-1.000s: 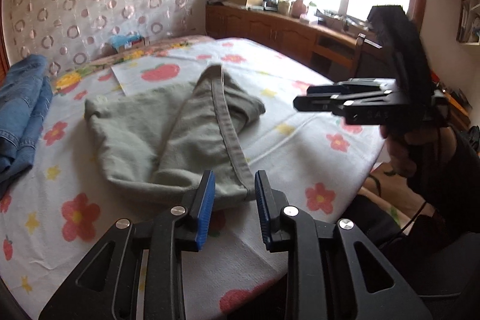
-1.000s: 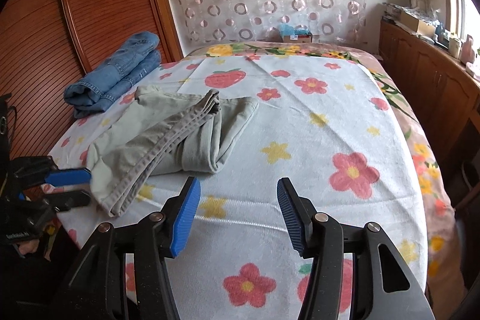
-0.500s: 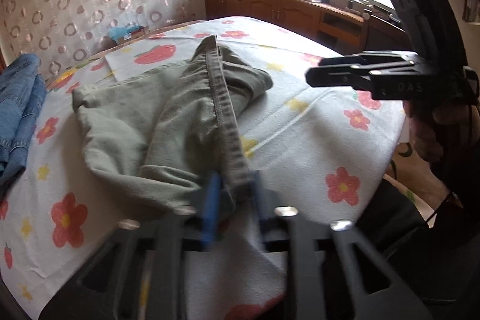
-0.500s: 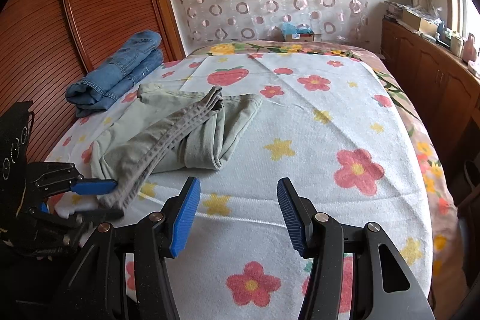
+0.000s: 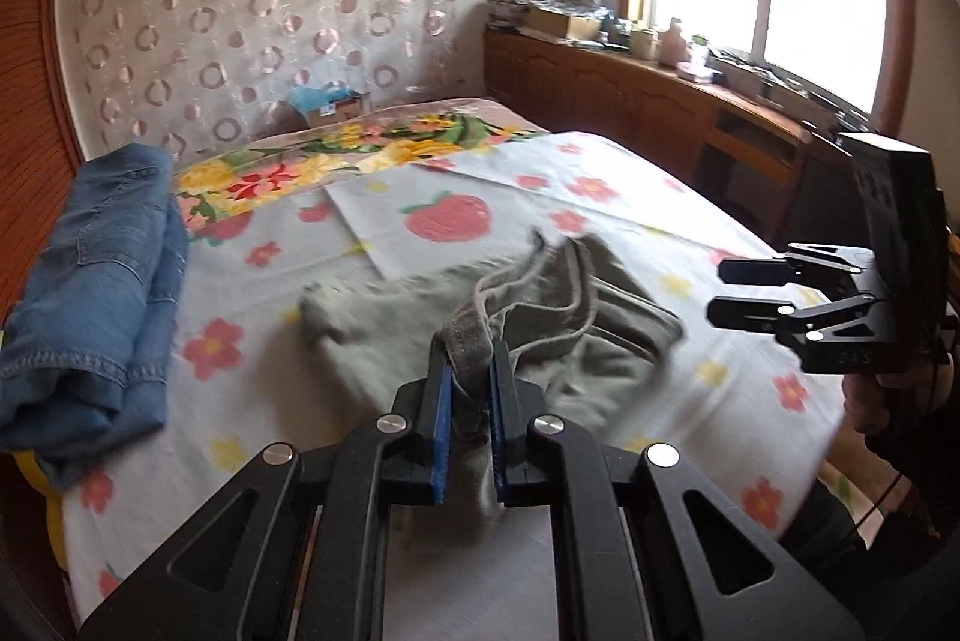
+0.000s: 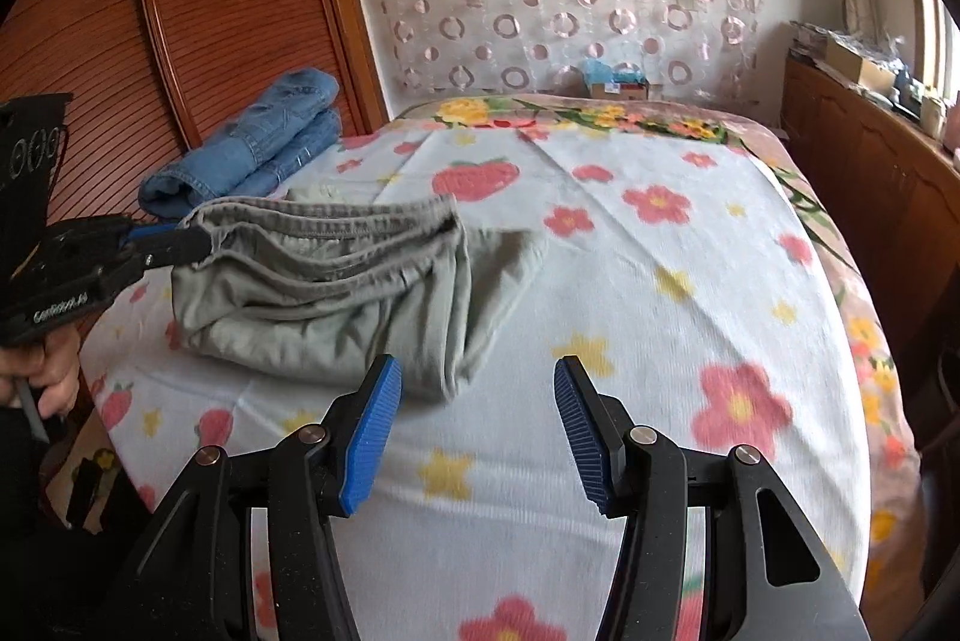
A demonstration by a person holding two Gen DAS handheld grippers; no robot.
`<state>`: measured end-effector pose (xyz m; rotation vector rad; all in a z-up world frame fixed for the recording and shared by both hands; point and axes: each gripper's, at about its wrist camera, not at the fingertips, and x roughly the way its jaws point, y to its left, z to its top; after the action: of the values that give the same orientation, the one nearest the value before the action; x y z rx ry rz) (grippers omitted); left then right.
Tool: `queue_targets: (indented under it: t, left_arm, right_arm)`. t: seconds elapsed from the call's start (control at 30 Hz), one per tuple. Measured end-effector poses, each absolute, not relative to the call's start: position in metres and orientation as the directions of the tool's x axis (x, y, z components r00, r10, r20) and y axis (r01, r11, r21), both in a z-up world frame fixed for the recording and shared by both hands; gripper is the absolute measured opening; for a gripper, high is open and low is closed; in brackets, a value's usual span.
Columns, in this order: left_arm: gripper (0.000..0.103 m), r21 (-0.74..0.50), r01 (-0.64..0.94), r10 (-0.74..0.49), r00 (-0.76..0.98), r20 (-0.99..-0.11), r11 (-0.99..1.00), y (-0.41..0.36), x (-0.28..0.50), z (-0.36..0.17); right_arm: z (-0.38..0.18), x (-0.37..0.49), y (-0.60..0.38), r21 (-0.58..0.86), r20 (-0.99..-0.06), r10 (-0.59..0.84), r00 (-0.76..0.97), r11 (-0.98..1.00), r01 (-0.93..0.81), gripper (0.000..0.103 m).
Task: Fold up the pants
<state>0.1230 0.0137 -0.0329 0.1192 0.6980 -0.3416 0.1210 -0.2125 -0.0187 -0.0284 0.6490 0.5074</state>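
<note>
Left gripper [image 5: 468,383]: clamped on the pants' [image 6: 324,281] waistband end, lifted above the bed's [image 6: 690,341] left edge.
Pants: bunched near the left edge, waistband running left to right.
Right gripper [image 6: 477,395]: fingers apart, empty, nearer the free end.

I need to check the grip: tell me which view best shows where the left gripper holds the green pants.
The left wrist view: its gripper is shut on the waistband of the green pants. The right wrist view shows the same clamp side-on at the frame edge.
</note>
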Motion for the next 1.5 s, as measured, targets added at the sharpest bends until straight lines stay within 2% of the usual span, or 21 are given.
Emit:
queue_targets:
  t: [0.03,0.1,0.23,0.73,0.8,0.87,0.9,1.0,1.13,1.47,1.5]
  left_arm:
    - [0.012,-0.008,0.338,-0.262,0.713,-0.650,0.941,0.017,0.129,-0.034]
    - [0.012,-0.013,0.320,-0.249,0.712,-0.657,0.947,0.024,0.139,-0.038]
    - [0.012,-0.040,0.295,-0.245,0.701,-0.670,0.955,0.032,0.149,-0.047]
    - [0.012,-0.058,0.278,-0.240,0.685,-0.688,0.959,0.039,0.155,-0.067]
    - [0.012,-0.061,0.281,-0.245,0.684,-0.687,0.958,0.040,0.155,-0.067]
    - [0.012,-0.065,0.292,-0.258,0.691,-0.676,0.954,0.040,0.153,-0.065]
    - [0.012,-0.062,0.292,-0.257,0.698,-0.669,0.954,0.040,0.152,-0.061]
    - [0.012,-0.071,0.294,-0.274,0.743,-0.611,0.953,0.042,0.145,-0.044]
    - [0.012,-0.060,0.294,-0.272,0.766,-0.582,0.954,0.036,0.152,-0.025]
    - [0.013,-0.004,0.284,-0.219,0.730,-0.647,0.959,0.021,0.187,-0.039]
    - [0.017,-0.009,0.281,-0.219,0.726,-0.651,0.960,0.023,0.187,-0.041]
  right_arm:
    - [-0.017,0.127,-0.210,0.124,-0.581,0.445,0.681,0.876,-0.466,0.055]
    - [-0.013,0.138,-0.204,0.105,-0.576,0.448,0.684,0.870,-0.481,0.045]
    - [-0.013,0.166,-0.187,0.071,-0.588,0.457,0.668,0.851,-0.520,0.040]
    - [-0.036,0.241,-0.135,0.047,-0.689,0.473,0.550,0.786,-0.617,0.039]
    - [-0.040,0.245,-0.130,0.058,-0.694,0.481,0.536,0.779,-0.625,0.019]
    - [-0.038,0.242,-0.131,0.062,-0.680,0.500,0.536,0.768,-0.637,0.007]
    - [-0.035,0.238,-0.132,0.053,-0.664,0.504,0.553,0.768,-0.638,0.005]
    - [-0.020,0.221,-0.143,0.041,-0.590,0.522,0.617,0.782,-0.622,0.005]
    - [-0.006,0.208,-0.157,0.056,-0.553,0.508,0.660,0.814,-0.579,0.005]
    - [-0.024,0.225,-0.151,0.059,-0.640,0.410,0.650,0.869,-0.491,0.005]
    - [-0.026,0.226,-0.150,0.058,-0.646,0.406,0.646,0.870,-0.489,0.005]
